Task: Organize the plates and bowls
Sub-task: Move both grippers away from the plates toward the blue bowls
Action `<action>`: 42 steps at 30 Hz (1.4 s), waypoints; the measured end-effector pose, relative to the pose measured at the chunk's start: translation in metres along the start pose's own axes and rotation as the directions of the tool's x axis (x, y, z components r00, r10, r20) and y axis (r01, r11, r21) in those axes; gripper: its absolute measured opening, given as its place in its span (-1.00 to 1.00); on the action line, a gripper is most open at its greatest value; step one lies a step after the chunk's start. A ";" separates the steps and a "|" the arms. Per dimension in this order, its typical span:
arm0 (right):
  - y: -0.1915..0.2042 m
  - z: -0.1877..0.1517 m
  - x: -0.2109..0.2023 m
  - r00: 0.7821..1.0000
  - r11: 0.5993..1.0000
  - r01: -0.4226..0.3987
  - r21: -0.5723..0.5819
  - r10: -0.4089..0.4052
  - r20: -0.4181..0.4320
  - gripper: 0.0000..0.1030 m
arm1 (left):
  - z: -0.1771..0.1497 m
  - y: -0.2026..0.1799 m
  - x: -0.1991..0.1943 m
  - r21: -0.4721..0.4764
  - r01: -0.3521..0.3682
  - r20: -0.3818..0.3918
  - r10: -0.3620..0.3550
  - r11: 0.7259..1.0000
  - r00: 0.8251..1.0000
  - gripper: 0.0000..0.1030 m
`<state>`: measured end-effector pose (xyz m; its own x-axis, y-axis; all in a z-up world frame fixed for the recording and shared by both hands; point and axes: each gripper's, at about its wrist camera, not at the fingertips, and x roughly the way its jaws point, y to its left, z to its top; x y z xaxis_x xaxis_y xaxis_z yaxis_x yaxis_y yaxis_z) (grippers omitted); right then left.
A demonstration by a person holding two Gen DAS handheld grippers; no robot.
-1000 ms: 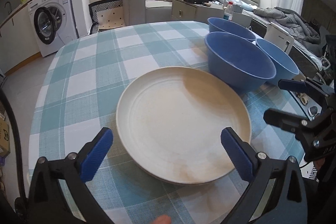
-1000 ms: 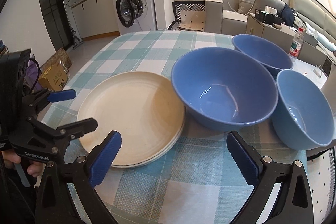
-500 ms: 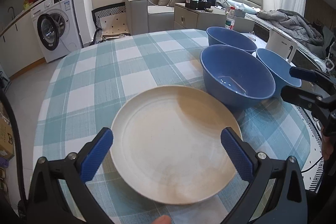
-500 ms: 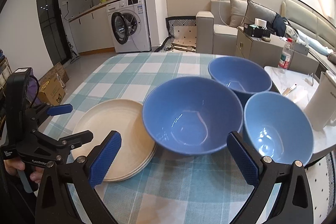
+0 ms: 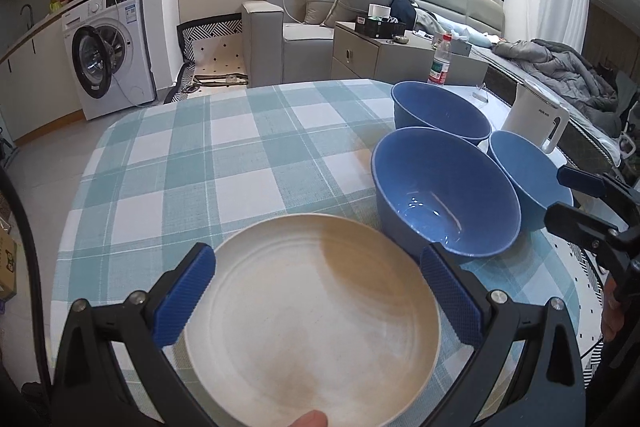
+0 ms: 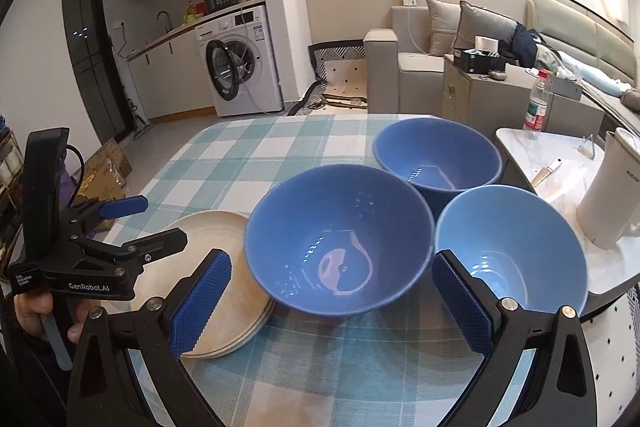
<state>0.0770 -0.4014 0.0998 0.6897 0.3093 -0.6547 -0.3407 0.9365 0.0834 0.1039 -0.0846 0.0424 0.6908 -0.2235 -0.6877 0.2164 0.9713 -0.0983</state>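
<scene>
A cream plate (image 5: 312,315) lies on the checked tablecloth (image 5: 224,155) near the front edge; in the right wrist view it shows as a low stack (image 6: 224,267). My left gripper (image 5: 318,297) hovers open over it, its blue pads wide apart and touching nothing. Three blue bowls stand to the right: a near one (image 6: 340,239), a far one (image 6: 438,155) and a paler one (image 6: 512,247). Just short of the near bowl, my right gripper (image 6: 332,307) stays open and empty. Each gripper also appears in the other's view: the right gripper (image 5: 576,199), the left gripper (image 6: 156,223).
A white kettle (image 6: 612,191) and a water bottle (image 6: 538,105) stand on a white side table (image 6: 560,167) right of the bowls. A washing machine (image 5: 108,51) and a sofa (image 5: 304,27) lie beyond the table. The far half of the cloth shows no objects.
Both grippers have drawn back and up from the dishes, so plate and bowls look smaller and farther. Plate and bowls have not moved. Both stay open.
</scene>
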 end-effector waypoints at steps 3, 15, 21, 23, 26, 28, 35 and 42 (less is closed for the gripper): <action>-0.009 0.000 0.001 1.000 1.000 0.004 0.025 -0.003 -0.008 0.99 | 0.005 -0.007 0.004 0.014 0.002 0.001 -0.002 1.000 1.000 1.00; -0.022 -0.007 0.012 0.998 0.996 -0.051 0.068 0.054 -0.043 0.98 | 0.021 -0.012 0.018 0.008 0.014 -0.015 -0.014 1.000 1.000 1.00; -0.031 -0.009 0.017 0.993 0.990 -0.096 0.099 0.102 -0.059 0.98 | 0.027 -0.019 0.026 0.023 0.017 -0.028 -0.016 1.000 0.999 1.00; -0.033 -0.010 0.018 0.990 0.987 -0.118 0.108 0.125 -0.066 0.98 | 0.028 -0.022 0.029 0.031 0.017 -0.032 -0.016 0.999 0.999 1.00; -0.031 -0.012 0.018 0.987 0.985 -0.139 0.099 0.146 -0.073 0.90 | 0.029 -0.024 0.032 0.033 0.018 -0.037 -0.016 0.999 0.999 1.00; -0.030 -0.013 0.021 0.984 0.984 -0.149 0.095 0.157 -0.084 0.72 | 0.029 -0.023 0.034 0.029 0.019 -0.041 -0.017 0.999 0.999 1.00; -0.034 -0.016 0.029 0.984 0.986 -0.129 0.107 0.141 -0.111 0.40 | 0.030 -0.024 0.037 0.038 0.016 -0.047 -0.015 0.999 0.999 1.00; -0.043 -0.021 0.036 0.983 0.988 -0.095 0.120 0.111 -0.143 0.27 | 0.034 -0.023 0.044 0.034 0.018 -0.052 -0.016 0.999 0.999 1.00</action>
<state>0.1035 -0.4334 0.0569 0.5490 0.3849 -0.7420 -0.3253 0.9161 0.2345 0.1524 -0.1195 0.0385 0.6503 -0.2342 -0.7227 0.2520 0.9639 -0.0856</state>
